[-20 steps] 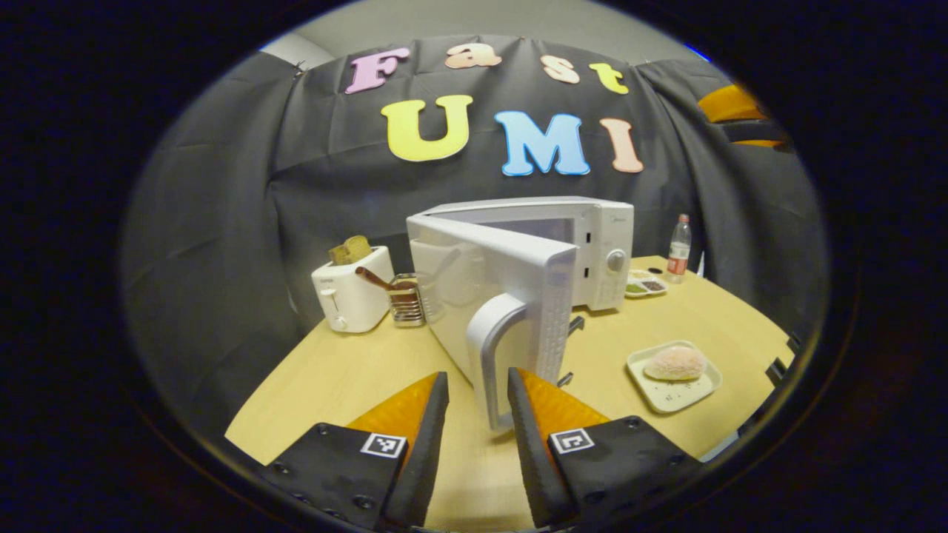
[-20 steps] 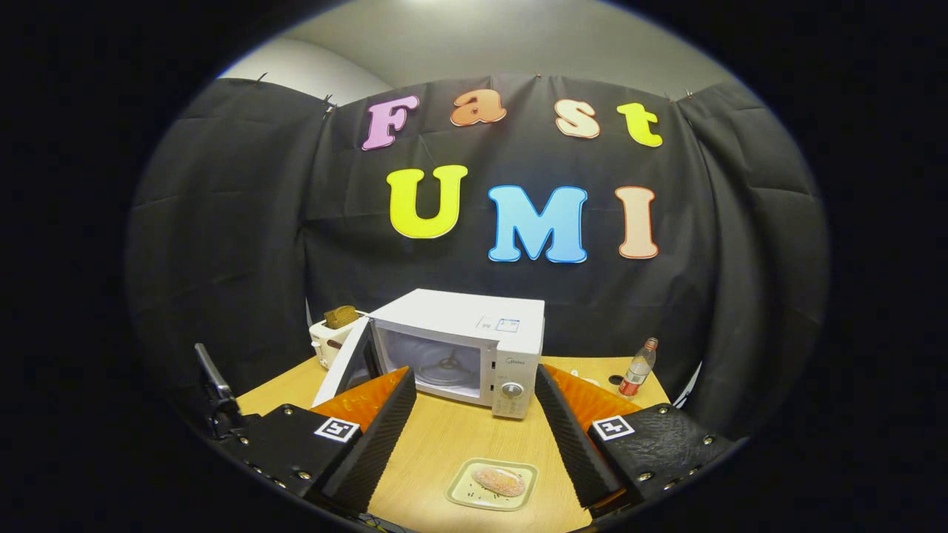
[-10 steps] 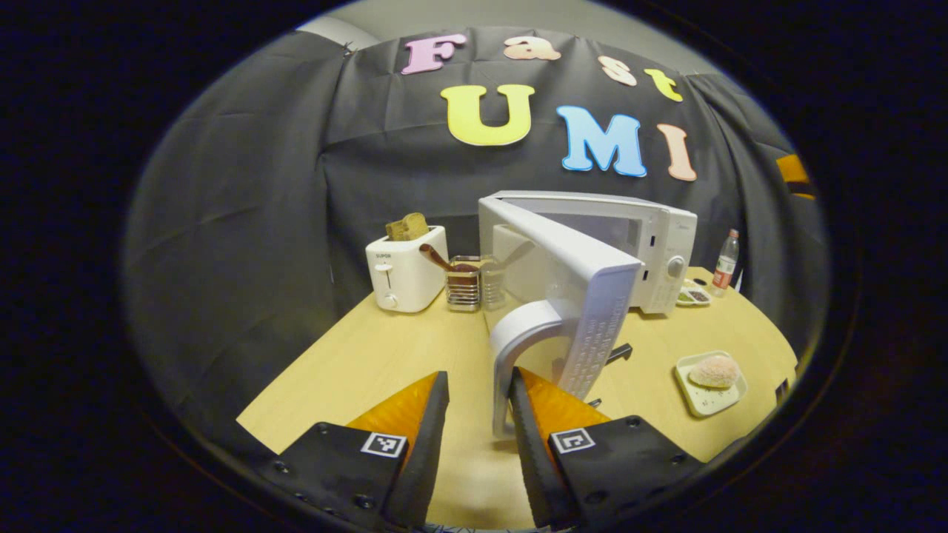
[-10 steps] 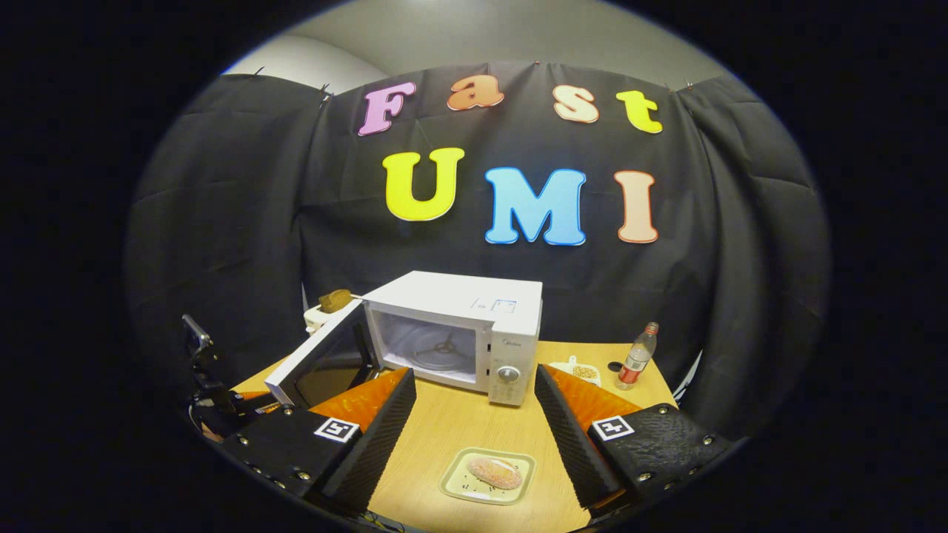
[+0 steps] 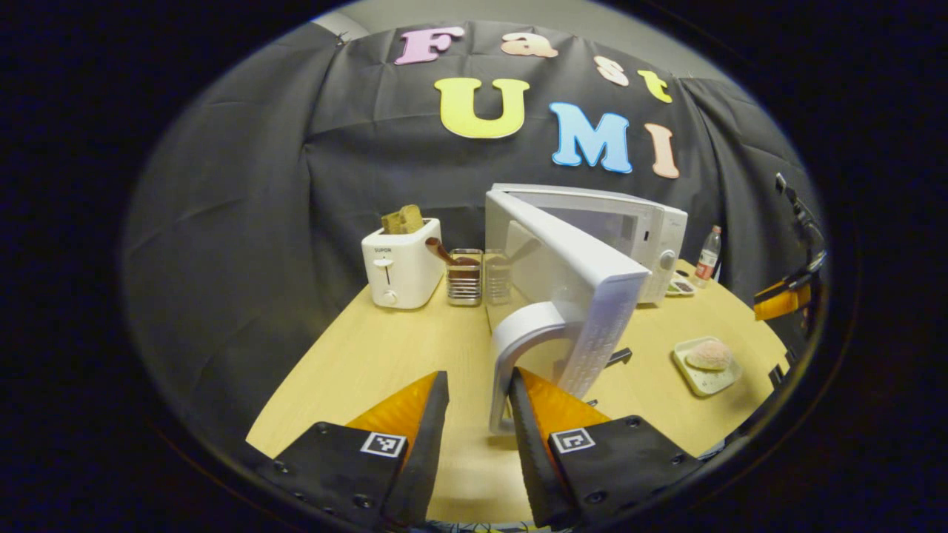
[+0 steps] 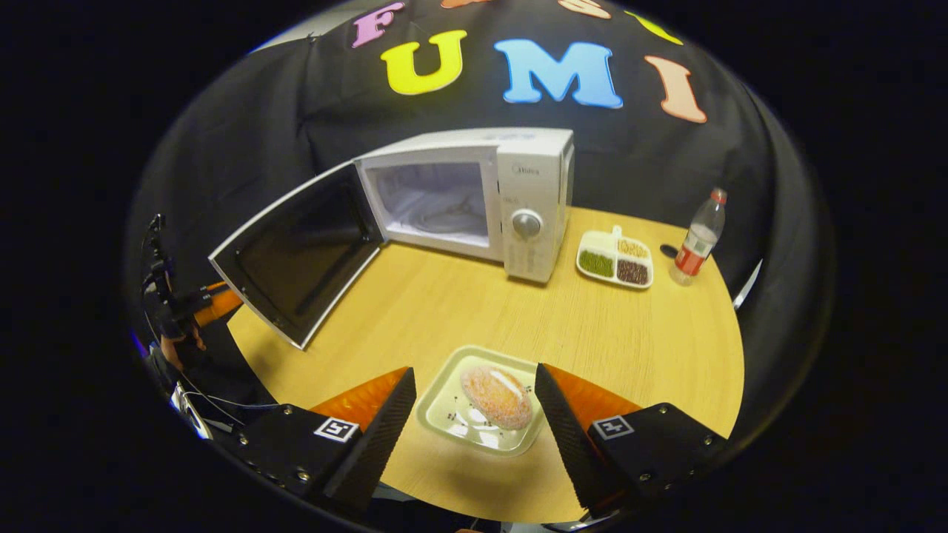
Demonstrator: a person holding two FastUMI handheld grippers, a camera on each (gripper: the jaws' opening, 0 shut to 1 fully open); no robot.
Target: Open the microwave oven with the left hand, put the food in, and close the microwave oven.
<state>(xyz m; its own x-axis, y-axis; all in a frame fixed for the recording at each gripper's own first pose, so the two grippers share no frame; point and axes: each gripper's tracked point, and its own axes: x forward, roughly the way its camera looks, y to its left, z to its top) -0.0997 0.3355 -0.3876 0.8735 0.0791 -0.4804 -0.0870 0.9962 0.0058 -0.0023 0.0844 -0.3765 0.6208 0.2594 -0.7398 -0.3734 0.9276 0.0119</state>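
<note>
On the counter (image 6: 592, 333), microwave (image 6: 518, 185) door (image 6: 296, 255) swung wide. Left gripper (image 5: 478, 422) fingers narrow, straddling the door handle (image 5: 511, 355). Right gripper (image 6: 474, 422) fingers wide, flanking the plate (image 6: 444, 414) of food (image 6: 496, 397).

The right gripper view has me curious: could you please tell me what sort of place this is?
Probably a mock kitchen set up in a booth: a microwave with its door open, a toaster and a plate of food share one wooden table.
</note>
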